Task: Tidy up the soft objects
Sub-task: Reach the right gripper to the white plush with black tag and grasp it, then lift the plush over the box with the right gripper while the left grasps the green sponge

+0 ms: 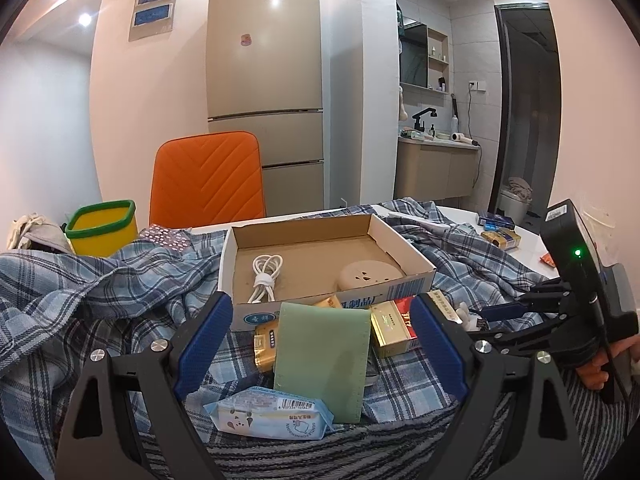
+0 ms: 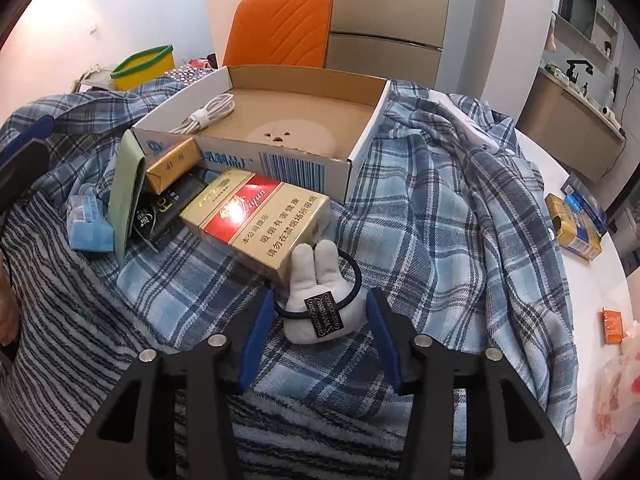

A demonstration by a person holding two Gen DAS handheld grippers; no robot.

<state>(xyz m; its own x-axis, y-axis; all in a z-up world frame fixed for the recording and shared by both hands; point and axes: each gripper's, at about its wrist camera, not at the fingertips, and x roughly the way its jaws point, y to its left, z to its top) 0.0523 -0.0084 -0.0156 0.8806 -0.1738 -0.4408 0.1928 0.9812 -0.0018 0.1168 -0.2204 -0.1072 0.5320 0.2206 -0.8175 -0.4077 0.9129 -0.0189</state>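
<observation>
My left gripper (image 1: 320, 320) is open, its blue fingers either side of a green pouch (image 1: 322, 360) that leans on gold boxes. A blue tissue pack (image 1: 270, 416) lies just below it. My right gripper (image 2: 318, 306) is open around a white plush rabbit hair tie (image 2: 316, 300) with a black elastic loop, lying on the plaid cloth (image 2: 440, 216) against a red-and-gold carton (image 2: 260, 216). An open cardboard box (image 1: 416, 286) holds a white cable (image 1: 264, 272) and a beige round plush (image 1: 370, 274). The right gripper also shows in the left wrist view (image 1: 496, 314).
A yellow bin with a green rim (image 1: 102, 228) stands at the back left beside an orange chair (image 1: 208, 176). Small boxes (image 2: 576, 224) and an orange packet (image 2: 613, 326) lie on the white table at right. A striped towel (image 2: 60, 320) covers the near edge.
</observation>
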